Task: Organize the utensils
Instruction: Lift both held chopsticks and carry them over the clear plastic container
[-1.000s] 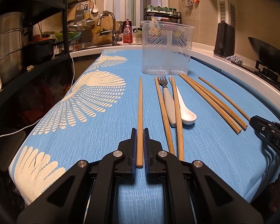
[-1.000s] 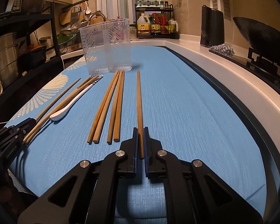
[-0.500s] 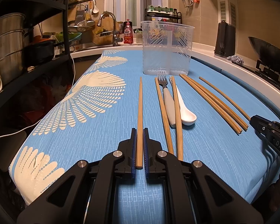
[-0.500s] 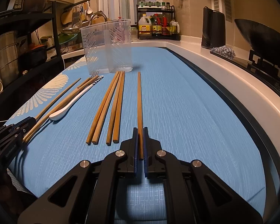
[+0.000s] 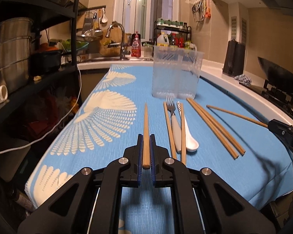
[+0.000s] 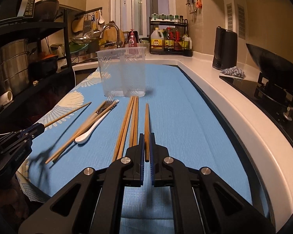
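My left gripper (image 5: 146, 136) is shut on the near end of a wooden chopstick (image 5: 146, 120), held just above the blue cloth (image 5: 111, 156). My right gripper (image 6: 146, 135) is shut on another chopstick (image 6: 146, 117), also lifted; its shadow falls on the cloth. Between them on the cloth lie a fork (image 5: 172, 113), a white spoon (image 5: 189, 145) and several more chopsticks (image 5: 214, 128). A clear plastic utensil holder (image 5: 176, 76) stands upright and empty beyond the utensils' far ends. Each view shows the other gripper at its edge, the right gripper (image 5: 283, 132) and the left gripper (image 6: 35, 129).
A black shelf rack with steel pots (image 5: 7, 48) stands along the left edge of the table. The white counter (image 6: 234, 101) runs along the right, with a wok on a stove (image 6: 273, 68) and a dark kettle (image 6: 225, 50). Sink, tap (image 5: 117, 31) and bottle rack sit behind the holder.
Both grippers have risen with their chopsticks, which now hang clear of the cloth. The other utensils and the holder have not moved.
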A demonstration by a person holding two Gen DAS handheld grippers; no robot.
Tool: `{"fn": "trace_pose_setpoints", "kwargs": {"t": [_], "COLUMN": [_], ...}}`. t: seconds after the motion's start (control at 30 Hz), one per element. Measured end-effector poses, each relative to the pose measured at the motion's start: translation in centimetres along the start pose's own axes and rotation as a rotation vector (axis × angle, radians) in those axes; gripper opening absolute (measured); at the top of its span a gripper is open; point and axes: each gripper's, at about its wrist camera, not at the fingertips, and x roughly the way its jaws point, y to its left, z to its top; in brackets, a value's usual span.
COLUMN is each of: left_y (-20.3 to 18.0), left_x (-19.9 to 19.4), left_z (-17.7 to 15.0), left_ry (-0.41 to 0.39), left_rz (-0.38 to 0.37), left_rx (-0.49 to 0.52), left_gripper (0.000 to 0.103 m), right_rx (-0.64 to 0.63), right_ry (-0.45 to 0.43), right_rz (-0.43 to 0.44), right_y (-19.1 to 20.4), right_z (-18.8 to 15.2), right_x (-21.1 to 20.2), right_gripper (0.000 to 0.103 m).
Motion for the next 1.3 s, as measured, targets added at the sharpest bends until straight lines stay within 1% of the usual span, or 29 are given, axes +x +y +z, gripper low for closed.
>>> {"fn": "trace_pose_setpoints", "kwargs": {"t": [0.17,0.33,0.53,0.7,0.9,0.97,1.07,1.2,1.3], "left_y": [-0.1,-0.2,-0.1,0.4,1.0,0.9,1.2,1.7,1.7], "left_x": [-1.7,-2.8,-2.7,-1.2,1.3,1.6,2.0,2.4,2.4], "left_z": [1.6,3.7,7.6,12.0,17.1,18.4,20.6,23.5,25.9], "left_ry": [-0.059,-0.099,-0.106,-0.074,0.028,0.045,0.075,0.12,0.123], "left_rz": [-0.007,-0.012,-0.024,-0.059,-0.11,-0.113,-0.133,-0.159,-0.171], "left_rx": [0.008,0.018,0.028,0.026,0.012,0.028,0.026,0.014,0.027], "left_gripper": [0.007,0.007,0.007,0.007,0.007,0.007,0.007,0.007,0.007], "right_rx": [-0.013,-0.036,-0.044,-0.045,-0.054,-0.038,-0.016,-0.04,-0.063], "right_ry": [-0.045,-0.069,-0.061,-0.06,-0.04,-0.03,-0.015,-0.017,-0.042], "right_rz": [0.008,0.026,0.053,0.086,0.111,0.126,0.151,0.164,0.184], "right_y": [-0.1,-0.2,-0.8,-1.1,-0.7,-0.8,-1.0,-0.7,-0.5], "right_z": [2.7,5.5,9.6,13.2,16.7,17.8,19.8,23.2,26.2], "right_x": [-1.7,-2.3,-1.8,-1.2,0.4,0.8,1.1,0.7,-0.3], "right_gripper": [0.005,0.005,0.005,0.005,0.005,0.004,0.004,0.004,0.005]}}
